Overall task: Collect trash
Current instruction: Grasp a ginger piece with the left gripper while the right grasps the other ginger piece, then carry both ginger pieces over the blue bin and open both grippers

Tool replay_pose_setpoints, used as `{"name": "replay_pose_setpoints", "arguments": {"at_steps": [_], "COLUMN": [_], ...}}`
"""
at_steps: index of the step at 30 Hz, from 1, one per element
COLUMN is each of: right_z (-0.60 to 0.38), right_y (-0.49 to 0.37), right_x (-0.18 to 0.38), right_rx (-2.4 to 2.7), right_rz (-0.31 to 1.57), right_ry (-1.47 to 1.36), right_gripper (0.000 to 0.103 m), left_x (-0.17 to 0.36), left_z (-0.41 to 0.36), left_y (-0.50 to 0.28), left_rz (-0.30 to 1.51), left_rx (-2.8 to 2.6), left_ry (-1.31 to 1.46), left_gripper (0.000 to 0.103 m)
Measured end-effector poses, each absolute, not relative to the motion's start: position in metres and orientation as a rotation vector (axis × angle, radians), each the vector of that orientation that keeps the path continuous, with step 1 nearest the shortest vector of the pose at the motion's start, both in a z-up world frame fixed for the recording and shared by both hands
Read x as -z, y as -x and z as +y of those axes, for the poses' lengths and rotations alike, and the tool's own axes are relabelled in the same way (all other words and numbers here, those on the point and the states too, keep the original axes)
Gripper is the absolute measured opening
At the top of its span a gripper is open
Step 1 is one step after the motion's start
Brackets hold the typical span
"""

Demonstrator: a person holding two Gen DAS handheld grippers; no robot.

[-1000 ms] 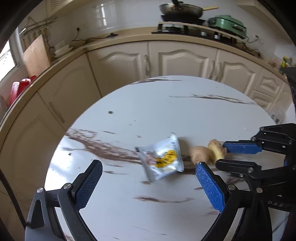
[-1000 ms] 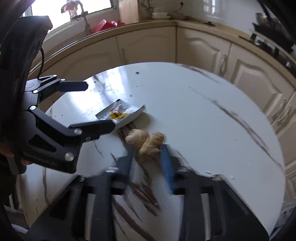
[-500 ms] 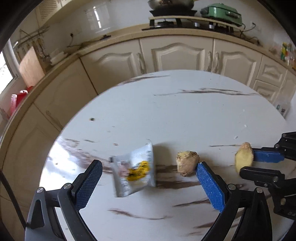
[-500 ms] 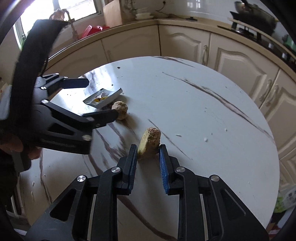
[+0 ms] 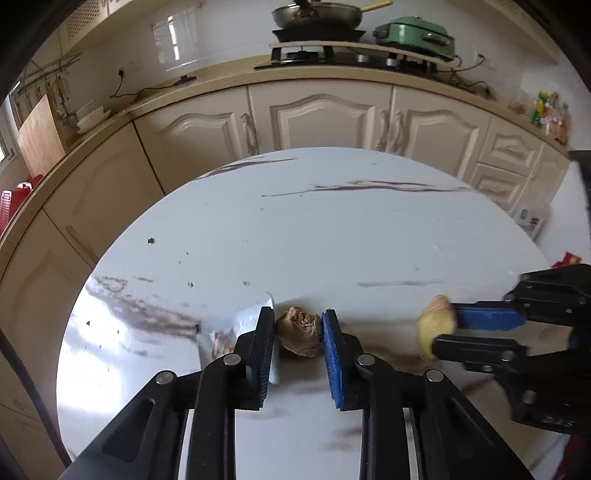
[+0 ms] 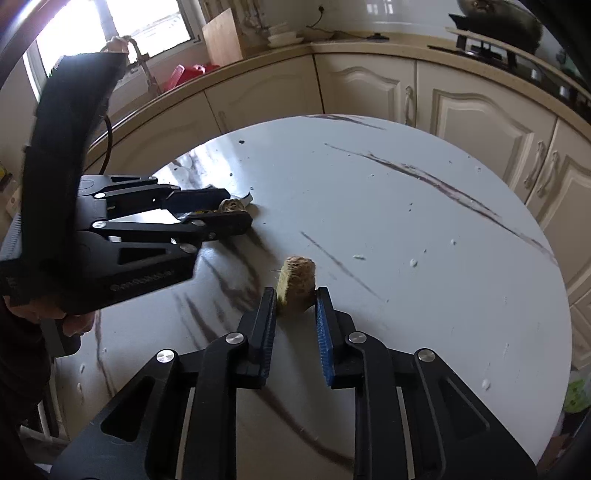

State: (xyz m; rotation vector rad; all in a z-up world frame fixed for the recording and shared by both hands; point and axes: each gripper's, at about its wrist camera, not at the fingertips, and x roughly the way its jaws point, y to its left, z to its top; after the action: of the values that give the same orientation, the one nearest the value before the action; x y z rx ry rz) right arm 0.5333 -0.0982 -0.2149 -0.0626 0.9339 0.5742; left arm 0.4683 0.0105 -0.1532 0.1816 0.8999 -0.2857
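My left gripper (image 5: 298,325) is shut on a brown ginger piece (image 5: 300,331) at the near part of the round white marble table (image 5: 332,229); it also shows in the right wrist view (image 6: 231,205). A silver snack wrapper (image 5: 236,325) lies flat just left of it, partly hidden behind the left finger. My right gripper (image 6: 295,295) is shut on a second, yellow-cut ginger piece (image 6: 295,281) and holds it over the table; that piece shows at the right in the left wrist view (image 5: 436,325).
Cream kitchen cabinets (image 5: 325,114) curve around behind the table. A stove with a pan (image 5: 317,14) and a green pot (image 5: 413,35) stands on the counter. Small crumbs (image 5: 150,241) dot the tabletop. A wooden board (image 6: 221,37) leans by the window.
My left gripper moved right off the wrapper and closed on the brown ginger piece. My right gripper kept hold of its ginger piece and carried it further right.
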Motion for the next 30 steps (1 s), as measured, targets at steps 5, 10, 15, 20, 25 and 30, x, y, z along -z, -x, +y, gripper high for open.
{"name": "replay_pose_setpoints", "arguments": {"at_steps": [5, 10, 15, 20, 25, 30], "right_z": [-0.098, -0.104, -0.105, -0.097, -0.094, -0.092], "right_y": [-0.507, -0.476, -0.441, -0.423, -0.423, -0.43], "right_x": [0.211, 0.209, 0.206, 0.212, 0.216, 0.221], "right_rx": [-0.589, -0.596, -0.599, -0.601, -0.571, -0.569], "right_rz": [0.936, 0.952, 0.972, 0.992, 0.994, 0.987], "right_ry": [0.061, 0.067, 0.092, 0.102, 0.091, 0.058], "right_gripper": [0.018, 0.018, 0.018, 0.018, 0.02, 0.022], "left_x": [0.151, 0.146, 0.139, 0.139, 0.146, 0.149], "left_z": [0.011, 0.011, 0.004, -0.014, -0.019, -0.018], "left_y": [-0.444, -0.407, -0.361, -0.326, -0.32, -0.323], "left_rz": [0.91, 0.922, 0.923, 0.937, 0.974, 0.982], "left_rx": [0.322, 0.358, 0.405, 0.407, 0.392, 0.386], "left_ry": [-0.192, -0.218, -0.216, -0.237, -0.202, -0.176], "left_gripper": [0.022, 0.022, 0.022, 0.022, 0.022, 0.022]}}
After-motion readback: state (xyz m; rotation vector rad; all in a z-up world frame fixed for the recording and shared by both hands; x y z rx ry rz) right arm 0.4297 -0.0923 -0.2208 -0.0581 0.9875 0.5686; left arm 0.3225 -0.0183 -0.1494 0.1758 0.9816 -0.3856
